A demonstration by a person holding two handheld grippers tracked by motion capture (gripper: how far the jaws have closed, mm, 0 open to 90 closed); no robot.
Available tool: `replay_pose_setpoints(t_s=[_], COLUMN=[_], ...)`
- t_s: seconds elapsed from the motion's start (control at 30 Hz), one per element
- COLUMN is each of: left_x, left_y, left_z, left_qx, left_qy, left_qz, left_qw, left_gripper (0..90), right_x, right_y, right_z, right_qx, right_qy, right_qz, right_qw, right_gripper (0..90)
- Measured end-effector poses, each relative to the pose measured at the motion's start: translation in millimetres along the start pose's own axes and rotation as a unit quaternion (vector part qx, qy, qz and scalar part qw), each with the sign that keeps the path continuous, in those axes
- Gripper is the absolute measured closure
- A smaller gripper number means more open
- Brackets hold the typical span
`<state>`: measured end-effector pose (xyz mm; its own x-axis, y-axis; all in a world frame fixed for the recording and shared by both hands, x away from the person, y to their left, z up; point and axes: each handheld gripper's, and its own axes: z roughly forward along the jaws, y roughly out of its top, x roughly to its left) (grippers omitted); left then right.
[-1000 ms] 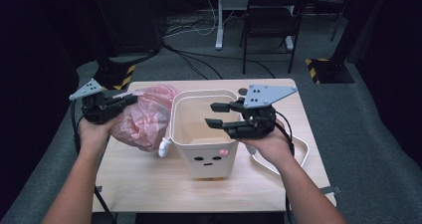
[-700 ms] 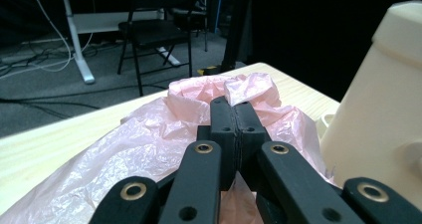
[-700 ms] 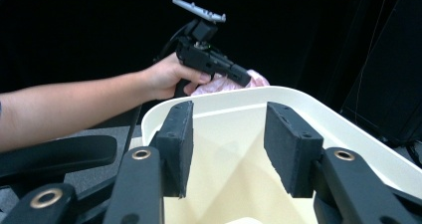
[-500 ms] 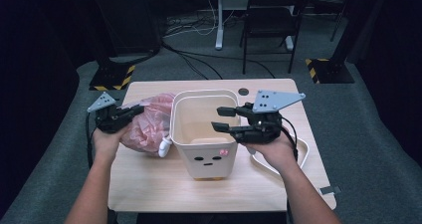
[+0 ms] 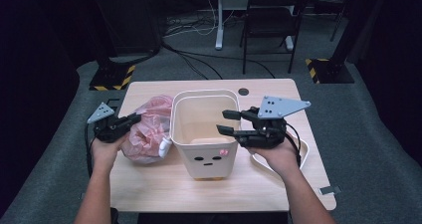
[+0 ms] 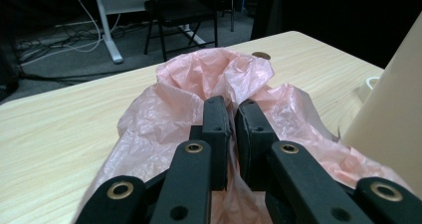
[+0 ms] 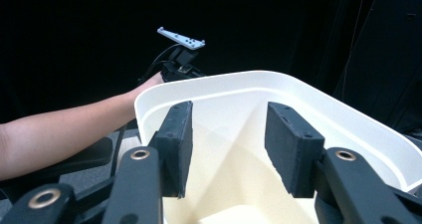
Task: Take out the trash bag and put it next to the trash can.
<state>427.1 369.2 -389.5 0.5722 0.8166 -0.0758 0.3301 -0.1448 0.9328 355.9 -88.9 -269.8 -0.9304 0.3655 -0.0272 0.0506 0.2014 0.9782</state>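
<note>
A crumpled pink plastic bag [image 5: 149, 129] lies on the wooden table [image 5: 164, 184], left of a white bin [image 5: 204, 157] with a face drawn on its front. My left gripper [image 5: 134, 118] rests on the bag's left side. In the left gripper view its jaws [image 6: 233, 109] have just been opening and stand a narrow slit apart, with pink bag [image 6: 199, 74] film low in the gap. My right gripper [image 5: 226, 123] hovers at the bin's right rim, open, with nothing between its jaws. In the right gripper view [image 7: 226, 144] the jaws point over the bin's rim [image 7: 298, 84] into its bare inside.
A small white piece [image 5: 164, 145] sticks out between bag and bin. A white oval tray [image 5: 301, 157] lies under my right hand. A round hole [image 5: 243, 91] is in the table's far edge. A chair [image 5: 271, 20] and cables are on the floor beyond.
My left hand has come down and a little toward the bin, and the bag has settled onto the table. The right gripper has drifted slightly right along the bin's rim.
</note>
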Motion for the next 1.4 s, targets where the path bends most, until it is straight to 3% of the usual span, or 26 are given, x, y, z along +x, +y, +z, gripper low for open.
replay_pose_setpoints(t_s=[0.43,0.97,1.2,1.4], left_x=[0.9,-7.7,-13.4,-18.3], left_y=[-7.3,6.6,8.1,10.6], left_z=[-4.2,-18.7,-22.7,-26.2], left_qx=[0.022,-0.024,-0.030,-0.029], left_qy=[0.005,-0.015,-0.020,-0.032], left_qz=[0.002,-0.021,-0.013,-0.003], left_qw=[0.9997,0.9994,0.9993,0.9991], left_gripper=[73.6,35.1,33.1,34.5], right_x=[9.7,1.6,-0.2,-6.3], right_y=[-9.4,-28.3,-31.7,-38.2], right_z=[-21.0,-58.8,-67.1,-66.0], right_qx=[-0.022,-0.051,-0.054,-0.035], right_qy=[-0.020,-0.066,-0.079,-0.093], right_qz=[-0.015,0.006,0.006,0.006], right_qw=[0.9994,0.9965,0.9954,0.9951], right_gripper=[51.8,48.8,48.2,47.9])
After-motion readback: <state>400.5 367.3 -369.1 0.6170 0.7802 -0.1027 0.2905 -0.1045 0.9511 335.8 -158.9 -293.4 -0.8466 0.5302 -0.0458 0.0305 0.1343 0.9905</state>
